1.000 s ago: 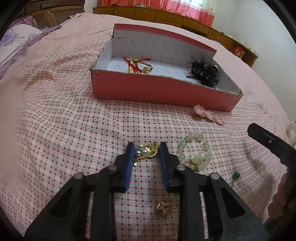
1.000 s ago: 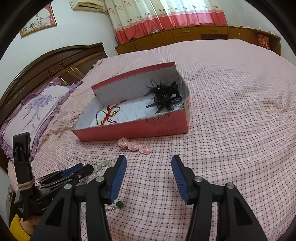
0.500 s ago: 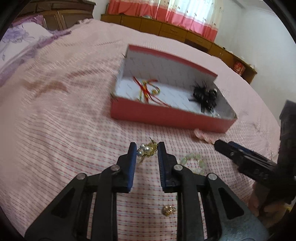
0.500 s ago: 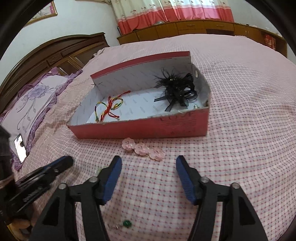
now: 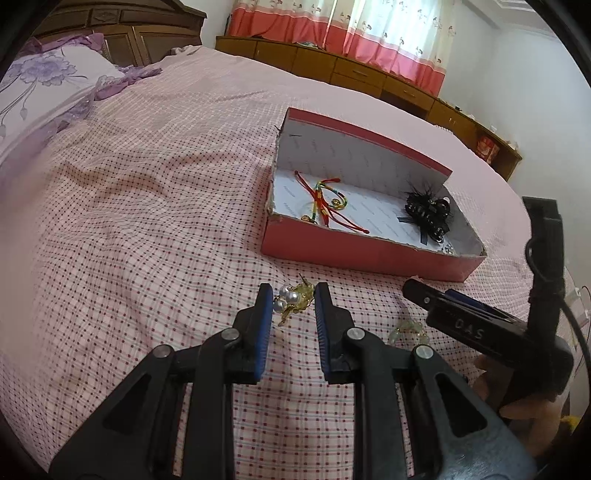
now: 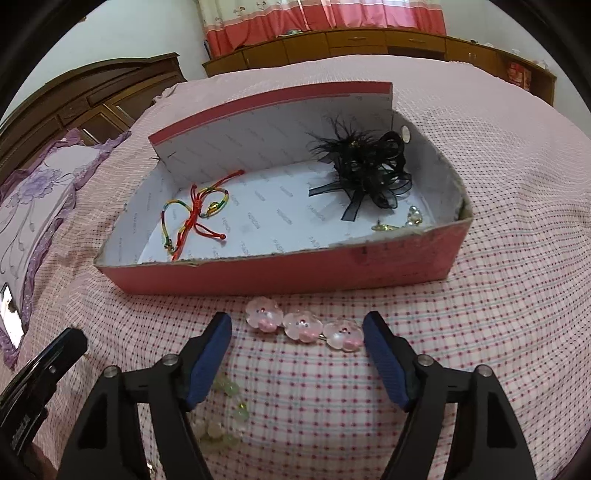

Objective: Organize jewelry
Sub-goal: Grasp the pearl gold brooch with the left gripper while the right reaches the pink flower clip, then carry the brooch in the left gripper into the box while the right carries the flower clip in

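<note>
Two jobs run together: the left gripper point(image 5: 293, 301) holds a gold pearl brooch point(image 5: 291, 300) in clenched jaws, bound for the red box point(image 5: 364, 258) — the right gripper point(image 6: 297, 334), jaws released, straddles the pink flower clip point(image 6: 303, 326) on the bed, which it must pinch next.

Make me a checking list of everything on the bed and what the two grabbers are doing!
Surface: pink checked bedspread, wrinkled.
Job's things: red box open, holding a colourful cord bracelet and black feather bow; pink flower clip and green bead bracelet on the bedspread.
Clutter: nothing seen.
Grippers: left gripper shut on the gold pearl brooch; right gripper open around the flower clip.
Cables: black wire by the right gripper.
Surroundings: purple pillow, wooden cabinets, pink curtains.
</note>
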Motion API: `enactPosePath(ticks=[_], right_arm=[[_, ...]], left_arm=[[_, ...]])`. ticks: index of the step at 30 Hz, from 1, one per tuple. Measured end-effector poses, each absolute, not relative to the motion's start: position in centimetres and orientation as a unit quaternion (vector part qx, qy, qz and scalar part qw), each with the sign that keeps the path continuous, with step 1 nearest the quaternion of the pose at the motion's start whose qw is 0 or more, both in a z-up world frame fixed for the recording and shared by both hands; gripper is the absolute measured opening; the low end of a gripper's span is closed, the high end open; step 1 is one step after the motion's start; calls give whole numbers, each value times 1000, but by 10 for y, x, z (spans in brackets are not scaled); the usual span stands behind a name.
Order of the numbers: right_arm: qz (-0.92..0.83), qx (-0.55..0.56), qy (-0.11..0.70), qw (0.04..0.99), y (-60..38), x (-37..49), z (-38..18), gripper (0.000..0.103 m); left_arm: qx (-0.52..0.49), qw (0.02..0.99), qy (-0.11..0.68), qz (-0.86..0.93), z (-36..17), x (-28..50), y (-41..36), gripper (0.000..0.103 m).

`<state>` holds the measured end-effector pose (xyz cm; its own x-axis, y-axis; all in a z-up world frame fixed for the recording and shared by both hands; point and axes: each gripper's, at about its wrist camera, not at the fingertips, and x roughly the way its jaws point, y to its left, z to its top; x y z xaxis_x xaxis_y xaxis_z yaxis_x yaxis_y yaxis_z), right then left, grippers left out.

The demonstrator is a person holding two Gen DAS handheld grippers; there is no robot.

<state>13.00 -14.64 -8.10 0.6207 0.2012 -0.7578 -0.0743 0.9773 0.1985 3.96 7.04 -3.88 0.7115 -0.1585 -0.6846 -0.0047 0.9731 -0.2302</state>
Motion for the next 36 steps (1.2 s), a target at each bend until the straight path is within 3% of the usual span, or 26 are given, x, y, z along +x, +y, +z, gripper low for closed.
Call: enactPosePath(ticks=[7,10,36], right_arm=[[64,68,427,899,-141,136,-91,78],[53,67,422,902,-141,135,-92,69],[110,74,359,924,-178,62,-47,68]], left_arm=[[-116,919,374,-43,-39,38,72,14],[-116,920,373,-42,-39,37,72,14],[-99,931,349,-46,-10,15,52,14]])
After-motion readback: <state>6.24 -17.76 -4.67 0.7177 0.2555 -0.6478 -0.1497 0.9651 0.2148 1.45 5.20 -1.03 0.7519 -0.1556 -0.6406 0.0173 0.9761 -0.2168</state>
